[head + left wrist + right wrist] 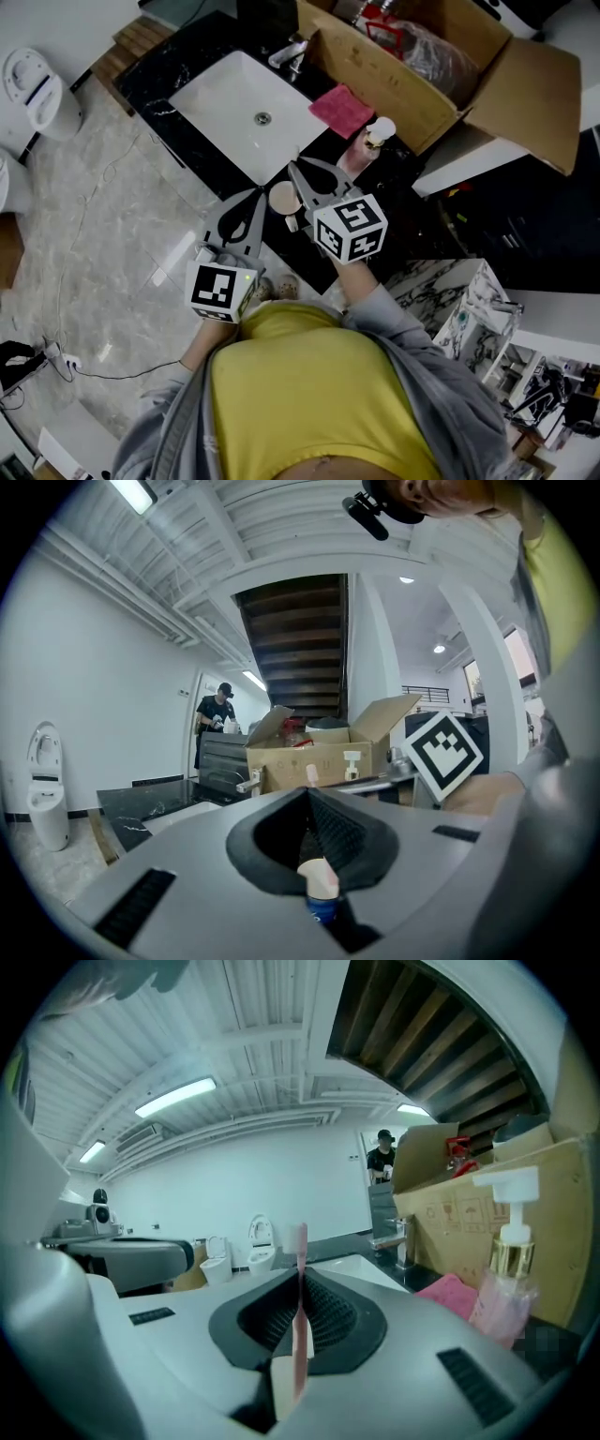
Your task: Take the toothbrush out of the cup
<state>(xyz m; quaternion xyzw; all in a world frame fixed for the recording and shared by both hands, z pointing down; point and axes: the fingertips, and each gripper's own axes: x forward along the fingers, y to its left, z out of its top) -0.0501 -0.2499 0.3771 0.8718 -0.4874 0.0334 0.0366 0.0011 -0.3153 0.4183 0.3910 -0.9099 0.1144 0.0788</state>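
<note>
A paper cup [283, 198] stands at the front edge of the black counter [192, 47], beside the sink. My left gripper [263, 194] is shut on the cup; in the left gripper view the cup [322, 881] sits between the closed jaws of that gripper [307, 794]. My right gripper [293, 167] is just above and right of the cup. In the right gripper view a pink toothbrush [298, 1316] stands upright, bristles up, pinched between the pads of the right gripper [301, 1274]. Its lower end is hidden by the jaws.
A white sink basin [246, 108] with a faucet [289, 53] lies behind the cup. A pink cloth [342, 109] and a pump bottle [373, 141] are to the right, before an open cardboard box [441, 66]. A toilet [37, 89] stands far left.
</note>
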